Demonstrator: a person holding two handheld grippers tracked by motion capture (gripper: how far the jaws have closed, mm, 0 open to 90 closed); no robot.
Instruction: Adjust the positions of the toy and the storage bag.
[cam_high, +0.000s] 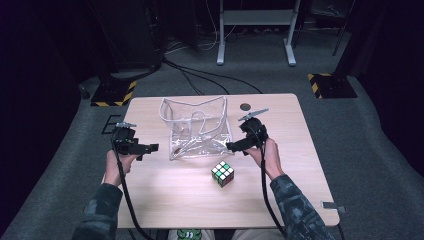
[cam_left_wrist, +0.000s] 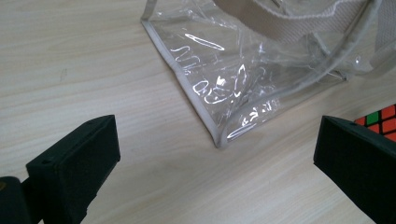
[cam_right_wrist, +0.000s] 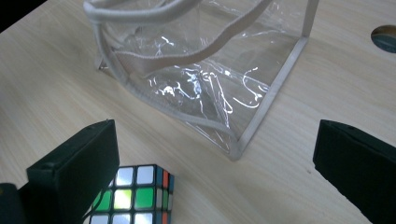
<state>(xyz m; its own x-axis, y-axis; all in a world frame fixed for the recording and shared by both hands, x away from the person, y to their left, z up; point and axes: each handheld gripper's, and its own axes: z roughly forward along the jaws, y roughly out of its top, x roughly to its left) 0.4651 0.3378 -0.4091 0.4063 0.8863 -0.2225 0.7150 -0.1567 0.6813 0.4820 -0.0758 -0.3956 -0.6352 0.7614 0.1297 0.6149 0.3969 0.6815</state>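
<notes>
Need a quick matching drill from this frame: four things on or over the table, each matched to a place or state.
Things:
1. clear bag
2. puzzle cube
3. left gripper
4. round hole

Places or states:
A. in the tabletop, beyond the right gripper
B. open, at the bag's left side
C. standing mid-table, handles slack
D. on the table, nearer the person than the bag

Pairs: 1-C, 2-D, 3-B, 4-A

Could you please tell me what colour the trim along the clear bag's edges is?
Off-white or cream on the bag, clearest in the right gripper view.
</notes>
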